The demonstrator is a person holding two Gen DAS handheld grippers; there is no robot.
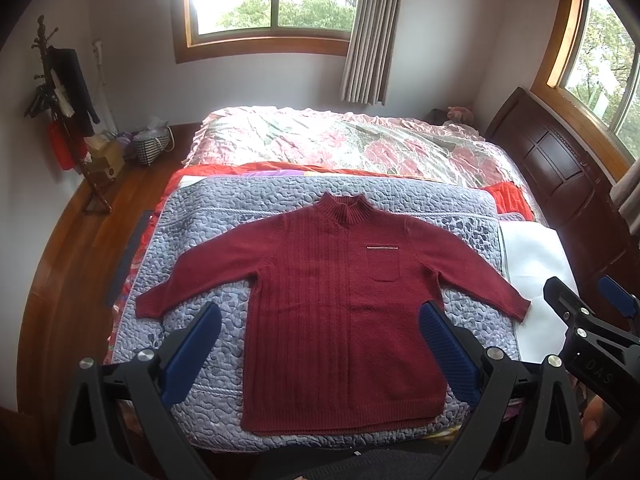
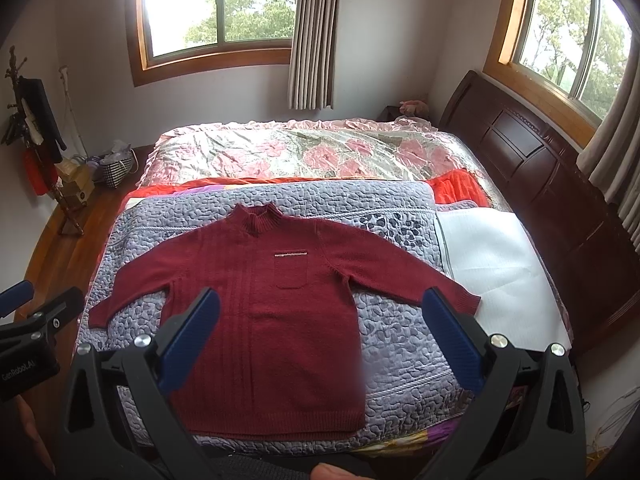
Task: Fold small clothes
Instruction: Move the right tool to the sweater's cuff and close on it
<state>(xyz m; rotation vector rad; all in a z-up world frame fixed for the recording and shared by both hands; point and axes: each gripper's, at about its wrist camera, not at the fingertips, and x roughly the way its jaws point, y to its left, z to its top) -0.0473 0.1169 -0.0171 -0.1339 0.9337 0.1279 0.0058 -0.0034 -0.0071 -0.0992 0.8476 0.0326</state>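
Note:
A dark red knitted sweater (image 1: 332, 300) (image 2: 276, 320) lies flat and face up on a grey-blue quilted pad (image 1: 208, 240) (image 2: 400, 340), sleeves spread to both sides, collar away from me. My left gripper (image 1: 320, 316) hovers open above the sweater's lower body, its blue pads (image 1: 192, 348) wide apart. My right gripper (image 2: 320, 304) is open too, held above the sweater's right half. Each gripper shows in the other's view: the right gripper (image 1: 588, 300) at the right edge, the left gripper (image 2: 36, 300) at the left edge. Neither holds anything.
The pad lies on a bed with a pink floral cover (image 1: 360, 140) behind it and a white sheet (image 1: 536, 256) to the right. A dark wooden headboard (image 1: 560, 168) stands at the right. A coat rack (image 1: 68, 112) and bags (image 1: 152, 144) stand on the wooden floor at the left.

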